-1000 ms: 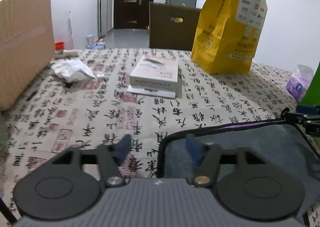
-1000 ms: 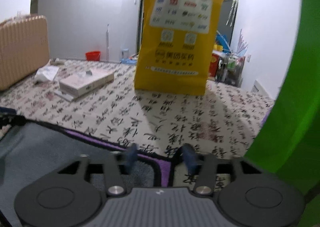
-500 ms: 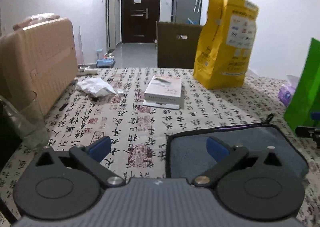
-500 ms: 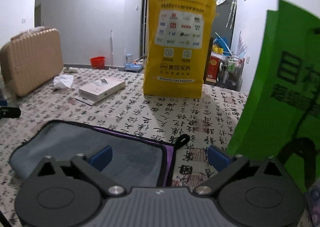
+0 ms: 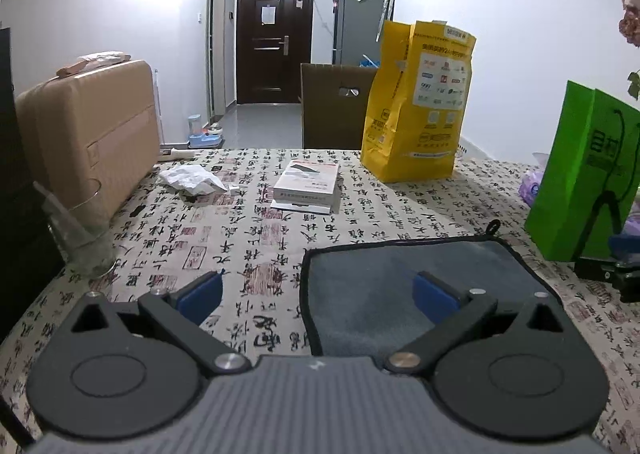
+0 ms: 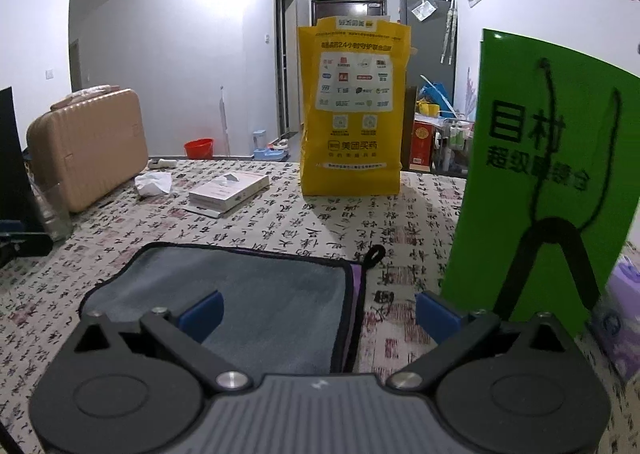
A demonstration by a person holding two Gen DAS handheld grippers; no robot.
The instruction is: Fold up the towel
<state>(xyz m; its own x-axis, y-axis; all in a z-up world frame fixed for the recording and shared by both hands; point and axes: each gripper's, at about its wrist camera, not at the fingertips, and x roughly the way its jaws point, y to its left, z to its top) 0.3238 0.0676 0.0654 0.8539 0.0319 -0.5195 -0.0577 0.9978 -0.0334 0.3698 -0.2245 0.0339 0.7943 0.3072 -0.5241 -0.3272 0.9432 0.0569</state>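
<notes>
The grey towel (image 5: 404,286) with its black piping is lying folded and flat on the calligraphy-print tablecloth (image 5: 260,230), its hanging loop (image 6: 374,254) sticking out at the far right corner and a purple underside (image 6: 354,294) peeking along the right edge. The left gripper (image 5: 318,294) is hanging above the towel's left edge with its jaws spread wide and gripping nothing; its blue pads (image 5: 434,296) are sitting apart, one over the cloth, one over the towel. The right gripper (image 6: 318,312) is hanging over the towel's right edge, jaws likewise wide and empty.

Just to the right of the towel a green paper bag (image 6: 552,182) is standing upright, crowding that side, with a purple tissue pack (image 6: 622,318) beside it. Farther back a yellow paper bag (image 6: 354,114) is standing near the table's far edge. A white box (image 5: 308,186) on a booklet is lying well beyond the towel, with crumpled white paper (image 5: 192,178) to its left. A tan suitcase (image 5: 88,138) is resting along the left side, and a clear glass (image 5: 80,238) is standing in front of it.
</notes>
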